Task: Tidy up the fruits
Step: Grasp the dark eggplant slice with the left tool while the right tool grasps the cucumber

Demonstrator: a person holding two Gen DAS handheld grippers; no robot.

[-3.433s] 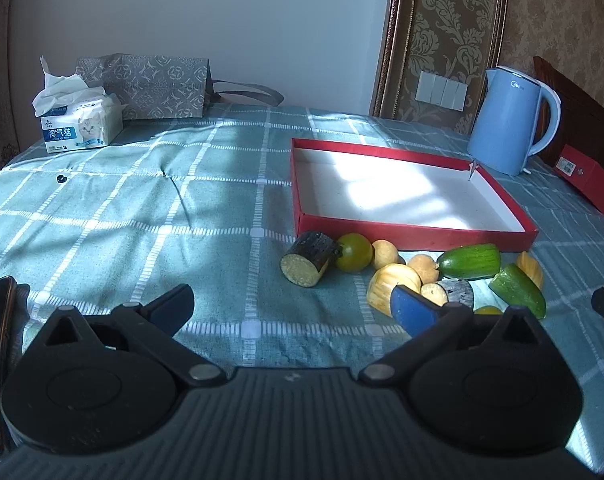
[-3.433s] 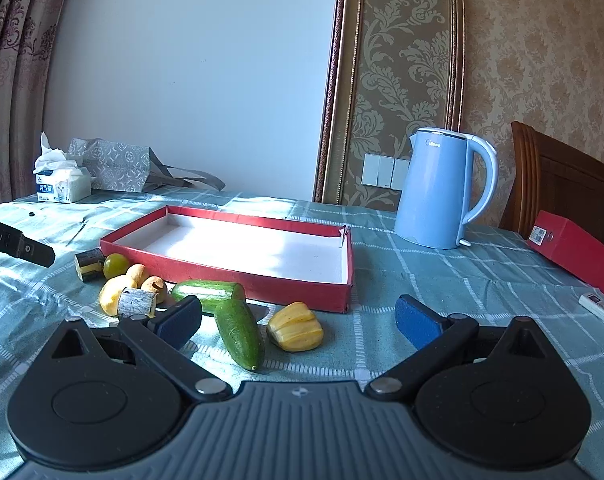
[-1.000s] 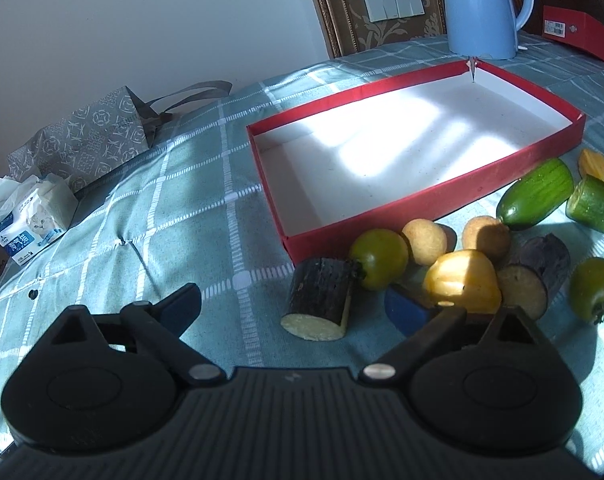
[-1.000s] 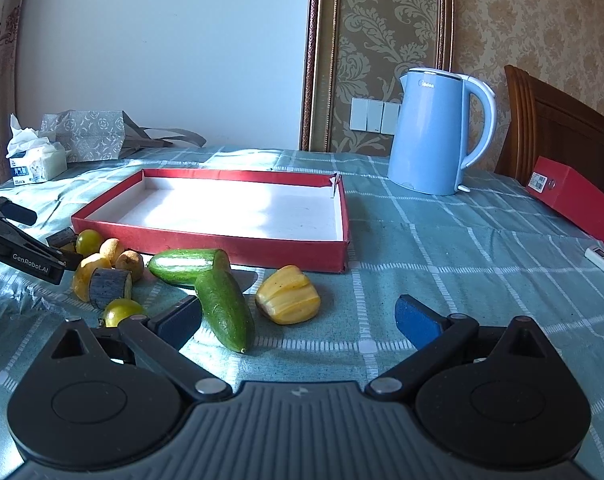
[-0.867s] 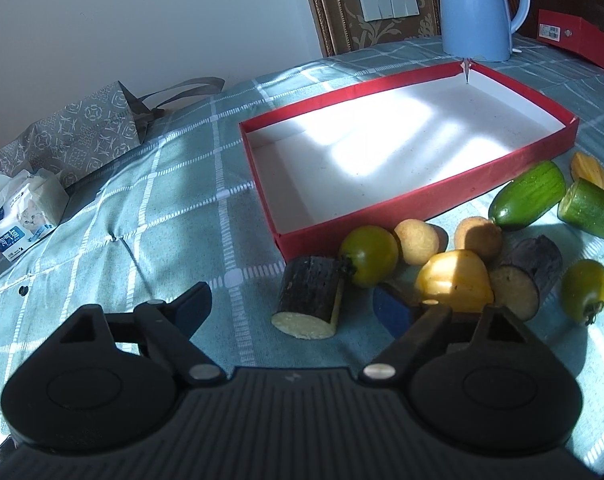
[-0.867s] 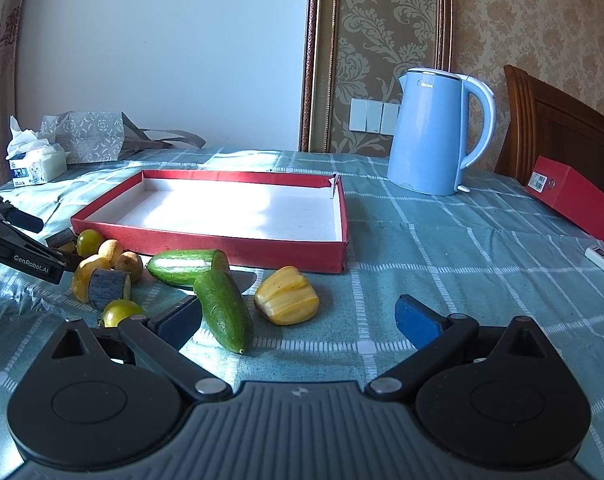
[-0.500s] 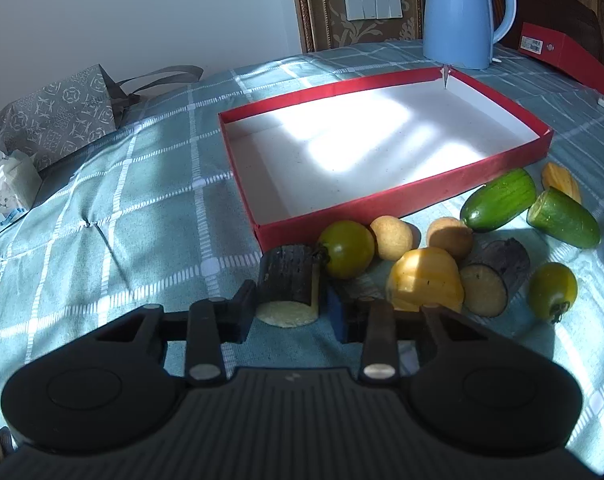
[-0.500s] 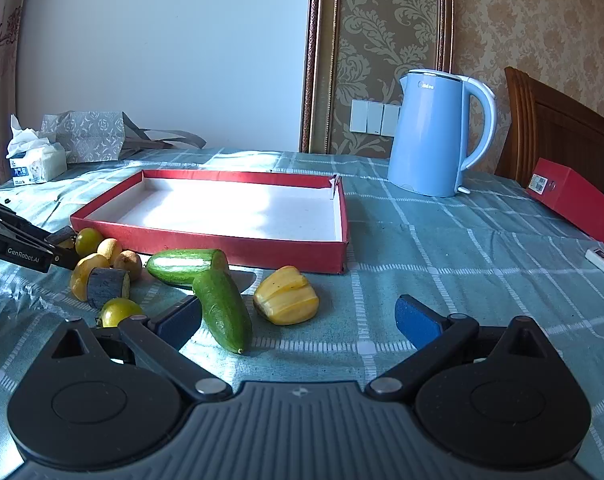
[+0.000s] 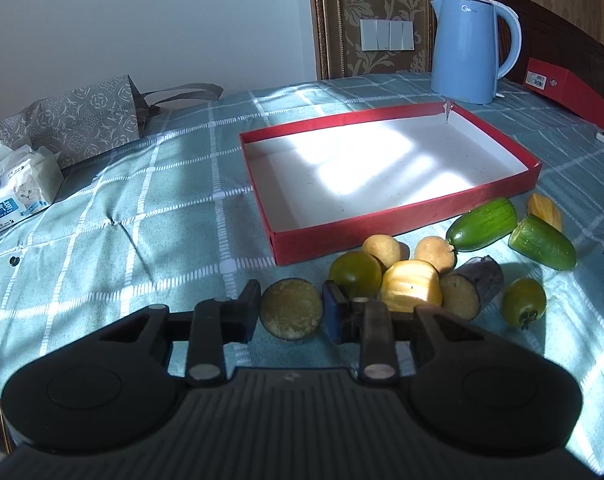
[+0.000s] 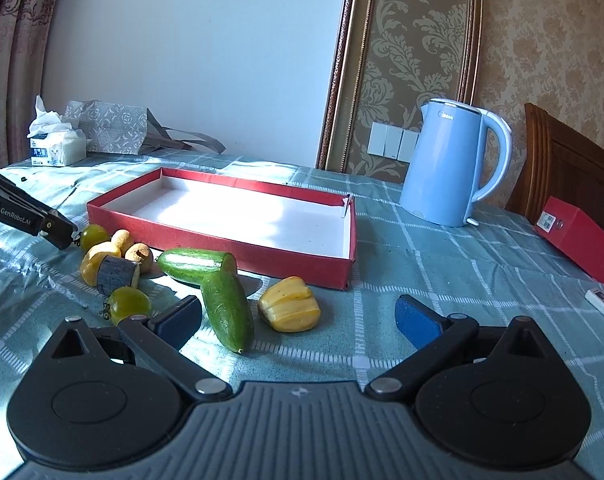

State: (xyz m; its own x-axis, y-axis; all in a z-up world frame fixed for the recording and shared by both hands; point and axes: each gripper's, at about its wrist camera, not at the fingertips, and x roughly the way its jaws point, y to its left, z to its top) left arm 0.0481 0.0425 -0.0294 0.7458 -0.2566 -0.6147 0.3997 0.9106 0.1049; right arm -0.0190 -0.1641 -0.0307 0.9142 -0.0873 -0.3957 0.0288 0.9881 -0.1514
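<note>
- Now the left gripper (image 9: 292, 312) was pinching the dark-skinned piece (image 9: 292, 309) between its two fingers, with the pale cut face turned toward the camera.
- Whether this piece was lifted off the tablecloth (image 9: 142, 216) or touching it, I could not tell.
- Just beside it lay a green tomato (image 9: 355, 274), a yellow ridged fruit (image 9: 411, 286), two small tan fruits (image 9: 381, 247) and a second dark-skinned piece (image 9: 471, 286), close together near the front wall of the red box (image 9: 405, 220).
- Further right were two cucumber halves (image 9: 481, 230), another green tomato (image 9: 525, 302) and one more yellow fruit (image 9: 545, 212).
- The right gripper (image 10: 298, 320) was spread wide and held nothing; one cucumber half (image 10: 226, 310) and a yellow fruit (image 10: 289, 310) lay on the cloth in front of its fingers.
- Behind the box stood a blue kettle (image 10: 455, 168), and a tissue pack (image 10: 56, 146) was at the far left.
</note>
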